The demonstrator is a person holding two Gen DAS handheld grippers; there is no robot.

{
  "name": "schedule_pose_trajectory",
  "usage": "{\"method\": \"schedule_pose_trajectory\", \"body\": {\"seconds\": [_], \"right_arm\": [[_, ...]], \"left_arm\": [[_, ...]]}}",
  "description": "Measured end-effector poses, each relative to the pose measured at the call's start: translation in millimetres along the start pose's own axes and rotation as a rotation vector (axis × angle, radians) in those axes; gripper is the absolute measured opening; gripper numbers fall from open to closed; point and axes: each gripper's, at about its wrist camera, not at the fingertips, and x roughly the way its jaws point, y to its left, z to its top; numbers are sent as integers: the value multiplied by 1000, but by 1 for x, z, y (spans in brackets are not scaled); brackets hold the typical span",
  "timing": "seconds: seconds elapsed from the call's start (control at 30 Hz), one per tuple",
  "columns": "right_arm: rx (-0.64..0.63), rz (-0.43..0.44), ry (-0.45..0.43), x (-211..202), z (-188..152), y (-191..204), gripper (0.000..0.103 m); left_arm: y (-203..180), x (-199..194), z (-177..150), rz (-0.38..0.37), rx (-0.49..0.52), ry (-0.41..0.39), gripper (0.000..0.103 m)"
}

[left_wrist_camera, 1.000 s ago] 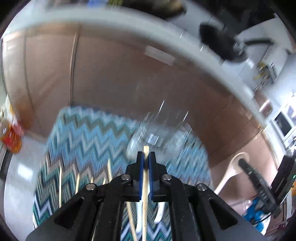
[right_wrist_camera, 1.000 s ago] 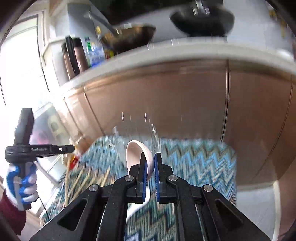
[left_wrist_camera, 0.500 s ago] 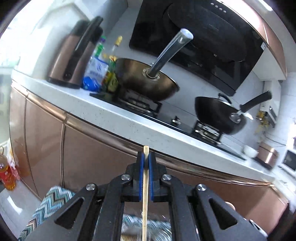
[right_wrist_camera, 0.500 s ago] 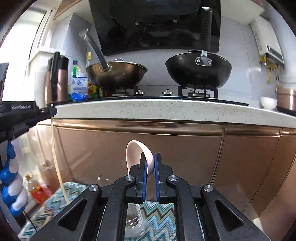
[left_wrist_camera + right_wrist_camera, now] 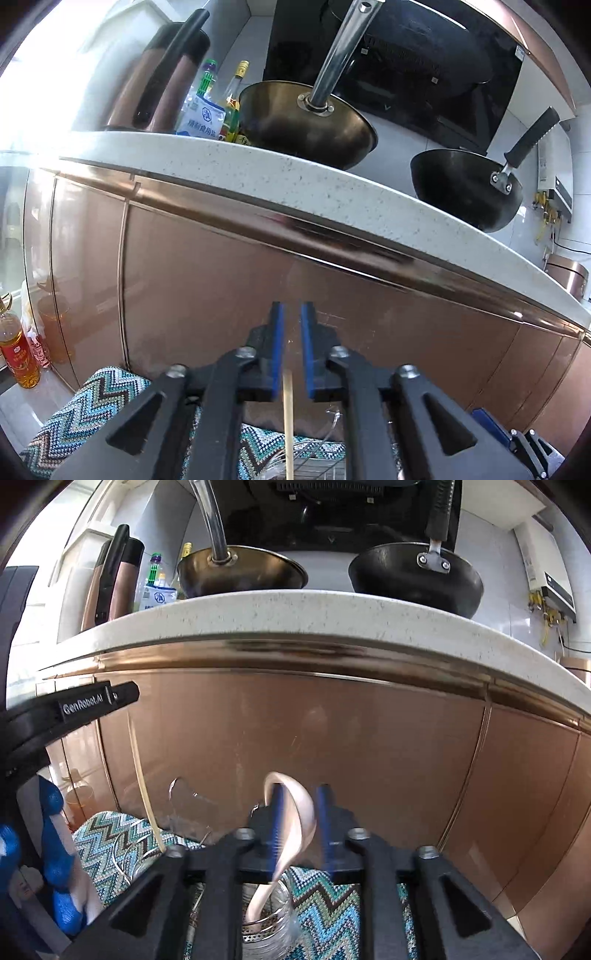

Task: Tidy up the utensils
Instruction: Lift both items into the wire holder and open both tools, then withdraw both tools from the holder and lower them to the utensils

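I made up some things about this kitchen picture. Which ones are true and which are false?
1. Two pans sit on the counter. True: a brass wok and a black pan.
2. The right gripper has a fork between its jaws. False: it is a pale spoon, over a clear jar.
3. The cloth is plain red. False: it has blue-green zigzags.
4. A chopstick stands between the left gripper's opening jaws. True.
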Motion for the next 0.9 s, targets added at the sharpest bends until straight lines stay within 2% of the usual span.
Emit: {"method": "schedule_pose_trajectory", "body": {"seconds": [0.03,0.07,0.23,0.43,0.6,0.8,0.9], "right_arm": [[12,5,-3,-2,1,-1,36],[19,9,-7,-4,2,-2,37],[30,7,-47,-36,19,-5,37],[69,5,-91,-87,42,-15,37],[96,-16,-140,-151,64,-22,37],[105,-20,-175,-221,71,-23,37],[110,-17,-184,-247,71,-22,37]], "left_arm": [[1,-4,1,-3,-2,-5,30],[2,-9,5,-1,-1,-14,35],[2,-44,32,-7,40,-53,35],[10,-106,74,15,88,-100,35],[24,-170,107,61,129,-129,35],[49,-232,125,105,155,-93,35],[65,-256,124,114,161,-45,35]]}}
